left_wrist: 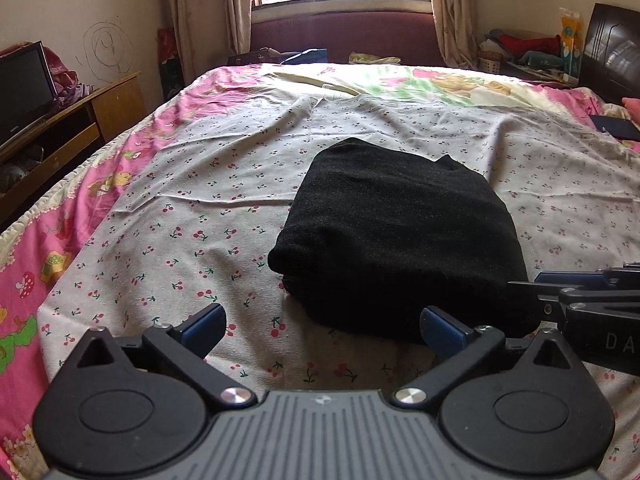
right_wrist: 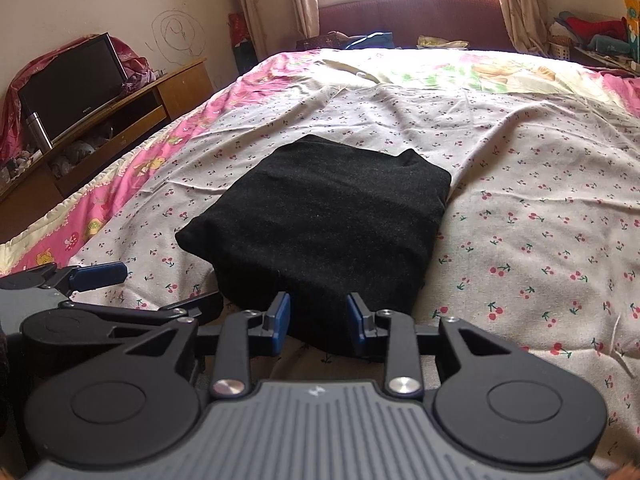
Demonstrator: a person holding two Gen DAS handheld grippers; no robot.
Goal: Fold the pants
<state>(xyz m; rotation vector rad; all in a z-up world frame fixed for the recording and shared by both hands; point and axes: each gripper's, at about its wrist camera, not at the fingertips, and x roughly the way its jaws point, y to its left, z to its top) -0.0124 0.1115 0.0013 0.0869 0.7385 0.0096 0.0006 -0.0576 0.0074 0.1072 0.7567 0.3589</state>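
Note:
The black pants [left_wrist: 396, 232] lie folded into a compact rectangle on the cherry-print sheet [left_wrist: 180, 208]; they also show in the right wrist view [right_wrist: 320, 224]. My left gripper [left_wrist: 322, 330] is open wide, its right finger just at the near left edge of the pants, its left finger over bare sheet. My right gripper [right_wrist: 318, 318] is partly open, its blue pads either side of the pants' near edge without squeezing it. The right gripper also shows at the right in the left wrist view [left_wrist: 532, 284], and the left gripper at the left in the right wrist view [right_wrist: 156, 288].
The sheet lies over a pink cartoon quilt [left_wrist: 48, 256] on a bed. A wooden TV stand with a television [right_wrist: 72, 84] stands at the left. A dark phone or tablet [left_wrist: 616, 126] lies at the bed's right. A maroon headboard [left_wrist: 344, 32] and a window are beyond.

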